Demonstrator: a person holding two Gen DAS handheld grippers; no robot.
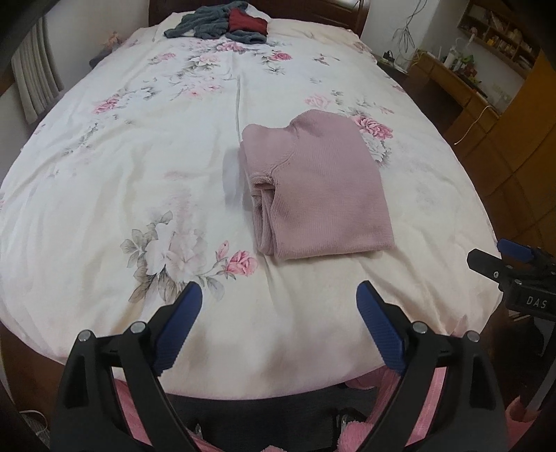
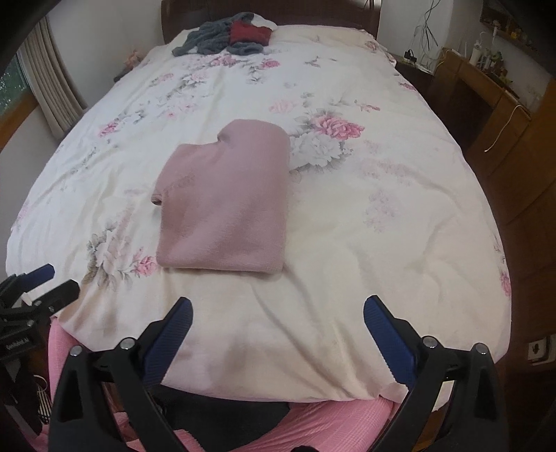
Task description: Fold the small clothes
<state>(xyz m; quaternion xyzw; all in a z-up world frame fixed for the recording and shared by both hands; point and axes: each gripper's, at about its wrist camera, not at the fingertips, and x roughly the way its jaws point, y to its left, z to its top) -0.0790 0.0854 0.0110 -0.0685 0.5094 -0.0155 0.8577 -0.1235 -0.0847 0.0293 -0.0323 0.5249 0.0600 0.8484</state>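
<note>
At the bottom of the left wrist view the left gripper (image 1: 279,299) holds its blue-padded fingers (image 1: 180,323) spread wide with nothing between them. At the right edge of that frame the other tool carries the white letters "DAS" (image 1: 536,301). In the right wrist view the right gripper (image 2: 278,313) is likewise spread wide and empty; a label on the tool at the lower left of that frame is too blurred to read. Pink fabric (image 2: 333,417) shows along the bottom edge below the bed. The folded pink sweater (image 1: 312,194) lies flat on the floral bedspread (image 1: 121,156), right of centre in the left view and left of centre in the right view. At the top centre, by the dark headboard (image 2: 347,14), sits a heap of grey and dark red clothes (image 1: 222,21). Curtains (image 2: 52,83) hang at the upper left; wooden shelves (image 1: 500,31) holding small items stand at the upper right.
</note>
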